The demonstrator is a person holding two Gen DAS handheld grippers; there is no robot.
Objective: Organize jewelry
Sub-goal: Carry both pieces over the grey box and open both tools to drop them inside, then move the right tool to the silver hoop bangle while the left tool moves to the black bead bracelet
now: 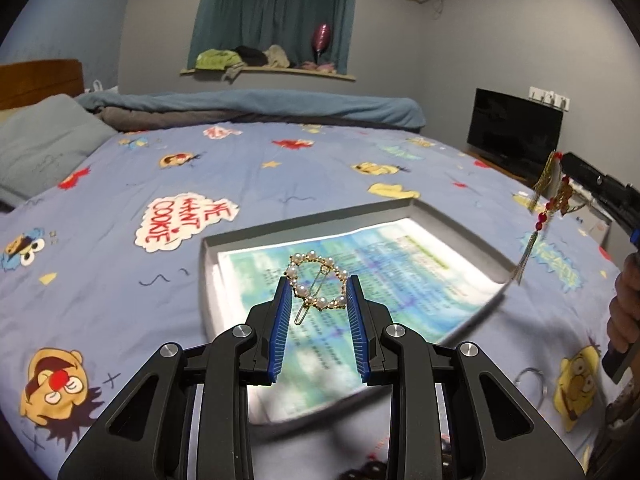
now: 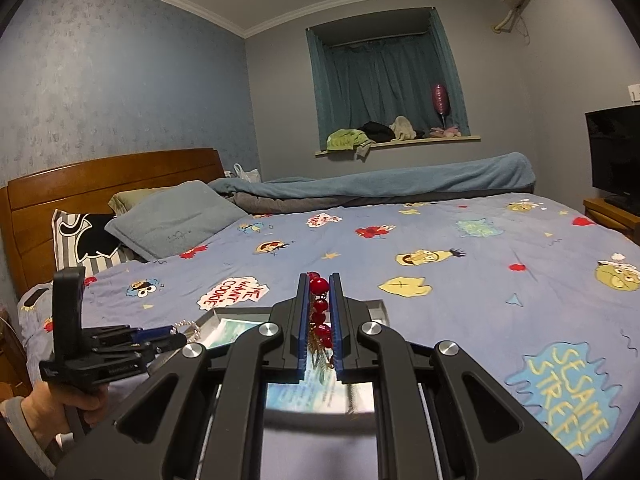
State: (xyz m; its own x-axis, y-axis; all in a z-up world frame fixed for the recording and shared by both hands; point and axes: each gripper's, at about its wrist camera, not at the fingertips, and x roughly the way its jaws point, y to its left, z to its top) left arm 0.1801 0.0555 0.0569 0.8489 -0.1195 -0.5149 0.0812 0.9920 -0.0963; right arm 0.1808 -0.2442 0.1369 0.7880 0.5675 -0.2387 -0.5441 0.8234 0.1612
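Observation:
My left gripper (image 1: 319, 280) is shut on a round gold hair clip set with pearls (image 1: 316, 282) and holds it above a shallow grey tray (image 1: 304, 224) lined with a blue-green printed sheet (image 1: 360, 276). My right gripper (image 2: 319, 280) is shut on a red-beaded gold tassel ornament (image 2: 320, 312), above the same tray (image 2: 378, 308). In the left wrist view the right gripper (image 1: 562, 168) is at the far right with the ornament (image 1: 550, 200) dangling over the tray's right edge. In the right wrist view the left gripper (image 2: 180, 334) is at lower left with the pearl clip (image 2: 190, 328).
The tray lies on a bed with a blue cartoon-print cover (image 1: 120, 240). A silver ring-shaped piece (image 1: 530, 380) lies on the cover to the tray's right; dark beads (image 1: 368, 468) show at the bottom edge. Pillows (image 2: 176, 220) and headboard are left, a TV (image 1: 514, 132) right.

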